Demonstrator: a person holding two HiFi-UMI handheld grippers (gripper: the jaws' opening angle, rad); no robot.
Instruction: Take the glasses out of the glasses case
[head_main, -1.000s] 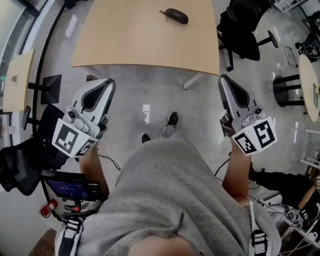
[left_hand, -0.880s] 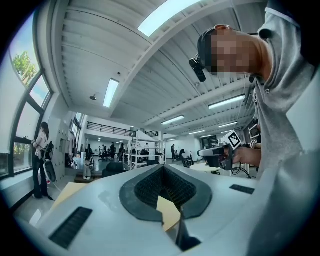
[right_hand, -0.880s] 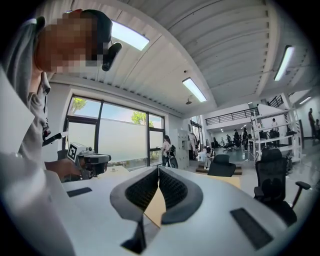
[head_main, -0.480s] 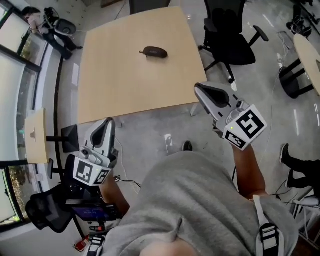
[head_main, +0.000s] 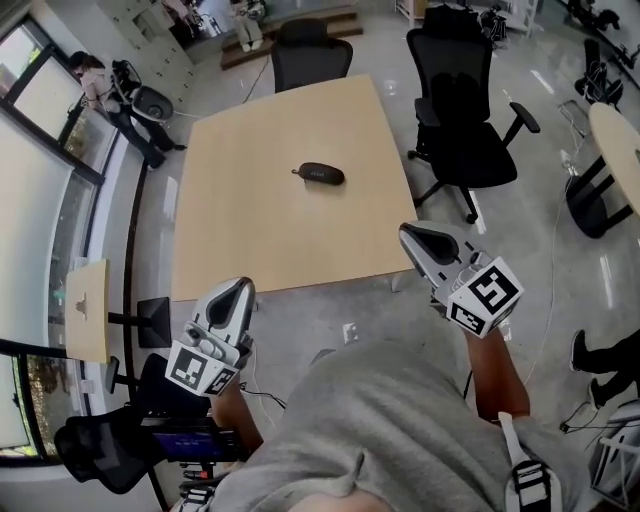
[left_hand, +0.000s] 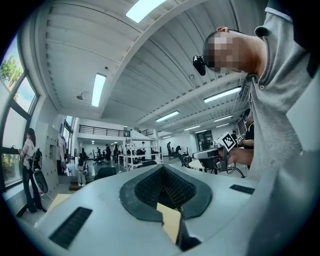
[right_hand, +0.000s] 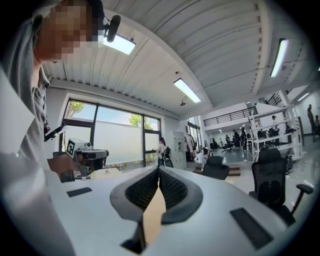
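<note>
A dark, closed glasses case (head_main: 318, 174) lies near the middle of a light wooden table (head_main: 250, 220) in the head view. Both grippers hang in front of the table's near edge, well short of the case and touching nothing. My left gripper (head_main: 242, 288) is at the lower left, its jaws together (left_hand: 162, 169) and empty. My right gripper (head_main: 411, 232) is at the right, just off the table's near right corner, also shut with nothing in it (right_hand: 158, 170). The glasses are not visible.
Two black office chairs stand by the table: one at the right side (head_main: 470, 110), one at the far end (head_main: 310, 60). A small side table (head_main: 85, 310) and a black chair (head_main: 90, 445) are at the left. A round table (head_main: 620, 150) is at the right.
Both grippers have travelled level toward the table, and the person has stepped closer. The case now shows lower and nearer in the head view. Both pairs of jaws have stayed together.
</note>
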